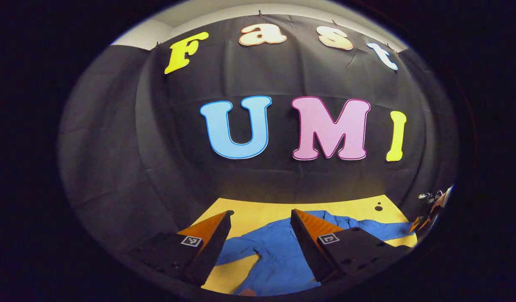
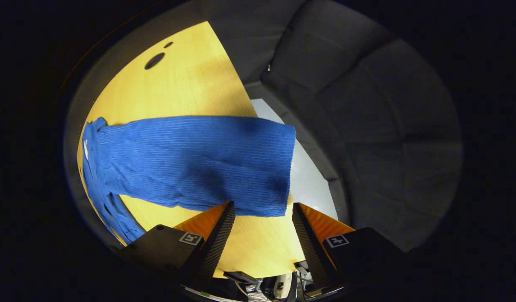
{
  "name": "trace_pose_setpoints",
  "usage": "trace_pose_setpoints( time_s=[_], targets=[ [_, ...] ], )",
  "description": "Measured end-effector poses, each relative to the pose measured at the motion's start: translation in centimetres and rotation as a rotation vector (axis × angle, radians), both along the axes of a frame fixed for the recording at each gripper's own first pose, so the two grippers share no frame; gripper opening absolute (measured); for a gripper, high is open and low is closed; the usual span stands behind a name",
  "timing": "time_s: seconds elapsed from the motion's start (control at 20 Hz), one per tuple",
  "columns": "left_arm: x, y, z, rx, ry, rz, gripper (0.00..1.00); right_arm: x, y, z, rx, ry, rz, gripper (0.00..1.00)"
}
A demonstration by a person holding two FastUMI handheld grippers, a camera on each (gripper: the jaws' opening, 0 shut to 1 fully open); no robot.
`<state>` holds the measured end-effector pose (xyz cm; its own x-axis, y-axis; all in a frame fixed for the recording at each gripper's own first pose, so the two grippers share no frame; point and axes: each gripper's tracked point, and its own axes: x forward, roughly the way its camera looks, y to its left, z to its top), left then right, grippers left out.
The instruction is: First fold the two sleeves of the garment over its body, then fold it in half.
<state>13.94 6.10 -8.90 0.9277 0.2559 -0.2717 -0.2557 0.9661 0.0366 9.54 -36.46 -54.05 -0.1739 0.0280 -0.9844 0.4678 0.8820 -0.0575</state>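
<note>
Fabric first: the blue ribbed knit garment lies spread flat on the yellow wooden tabletop, and in the right gripper view one long sleeve reaches out toward the tabletop's edge, its cuff lying just at that edge. In the left gripper view we see the same garment lower down, with its other sleeve angled out to the side and still unfolded, so we judge the sleeve-folding step has not yet begun. Our right gripper hangs above the tabletop just short of the cuff, its fingers spread apart and holding nothing; our left gripper is likewise parted and empty, poised above the garment's body with nothing between the fingers. To do this step well, we would bring the right gripper down onto the cuff's end, pinch through only the sleeve's layers, and lift just enough to clear the tabletop before carrying it across the body. We should keep the fold line along the shoulder seam, so the sleeve lies straight over the torso without bunching. The ribbed knit will likely stretch and drag, so a slow, low carry should help, and the left gripper could steady the body while the sleeve travels.
</note>
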Motion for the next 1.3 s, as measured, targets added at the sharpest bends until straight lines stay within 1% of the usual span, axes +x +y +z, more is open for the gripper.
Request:
trace_pose_setpoints(
  time_s=[0.05,0.1,0.15,0.2,0.25,0.3,0.35,0.4,0.45,0.5,0.55,0.6,0.75,0.9,0.95,1.0,1.05,1.1,1.15,1.25,1.3],
  targets=[
    [0.6,0.0,-0.3,0.003,0.006,0.004,0.83,0.0,0.3,-0.5,0.018,0.001,-0.024,0.90],
    [1.1,-0.1,-0.5,0.004,0.016,0.006,0.83,0.2,0.4,-0.9,0.038,-0.007,-0.053,0.75],
    [1.5,-0.3,-0.8,0.001,0.025,0.005,0.83,0.4,0.6,-0.9,0.047,-0.014,-0.077,0.87],
    [1.9,-0.6,-1.0,-0.004,0.030,0.001,0.83,0.6,0.7,-0.6,0.061,-0.017,-0.089,0.81],
    [2.3,-1.1,-1.0,-0.012,0.028,-0.009,0.82,0.8,0.8,-0.8,0.061,-0.036,-0.092,0.65],
    [2.5,-1.6,-0.9,-0.019,0.025,-0.025,0.83,1.4,1.2,-0.8,0.078,-0.062,-0.090,0.69],
    [2.5,-2.0,-1.0,-0.020,0.020,-0.040,0.82,2.0,1.6,-0.8,0.091,-0.083,-0.117,0.50],
    [2.4,-2.2,-0.8,-0.018,0.016,-0.053,0.82,2.0,1.9,-0.5,0.081,-0.093,-0.131,0.32],
    [2.2,-2.2,-0.8,-0.014,0.012,-0.064,0.82,2.0,1.8,-0.5,0.080,-0.094,-0.113,0.13],
    [1.9,-1.9,-0.7,-0.009,0.010,-0.069,0.82,1.7,1.8,-0.8,0.072,-0.100,-0.104,0.09],
    [1.4,-1.4,-0.7,-0.006,0.007,-0.071,0.82,2.2,1.6,-0.9,0.041,-0.123,-0.097,0.09],
    [0.9,-0.7,-0.6,-0.004,0.004,-0.070,0.82,2.9,1.6,0.2,0.018,-0.160,-0.083,0.06],
    [-0.7,1.7,-0.9,-0.009,-0.002,-0.059,0.82,4.6,2.5,3.1,-0.021,-0.223,-0.015,0.05],
    [-2.5,4.3,-1.0,-0.016,-0.015,-0.042,0.82,7.9,4.7,8.0,-0.057,-0.342,0.025,0.05],
    [-3.1,5.2,-1.1,-0.014,-0.020,-0.034,0.82,9.5,5.3,9.8,-0.091,-0.395,0.053,0.05],
    [-3.8,6.1,-1.1,-0.014,-0.024,-0.027,0.86,10.8,6.3,12.0,-0.110,-0.445,0.106,0.05],
    [-4.6,7.1,-1.2,-0.016,-0.025,-0.018,0.83,12.0,7.7,14.4,-0.118,-0.487,0.152,0.05],
    [-5.3,8.1,-1.3,-0.021,-0.027,-0.007,0.86,13.1,9.6,16.8,-0.119,-0.526,0.187,0.05],
    [-6.0,9.1,-1.4,-0.028,-0.028,0.004,0.87,14.8,11.8,19.1,-0.110,-0.571,0.213,0.05],
    [-7.4,11.1,-1.8,-0.041,-0.036,0.029,0.86,17.6,16.6,23.3,-0.073,-0.649,0.272,0.05],
    [-8.1,12.0,-1.8,-0.045,-0.045,0.044,0.83,18.9,19.6,25.3,-0.047,-0.692,0.298,0.05]
  ],
)
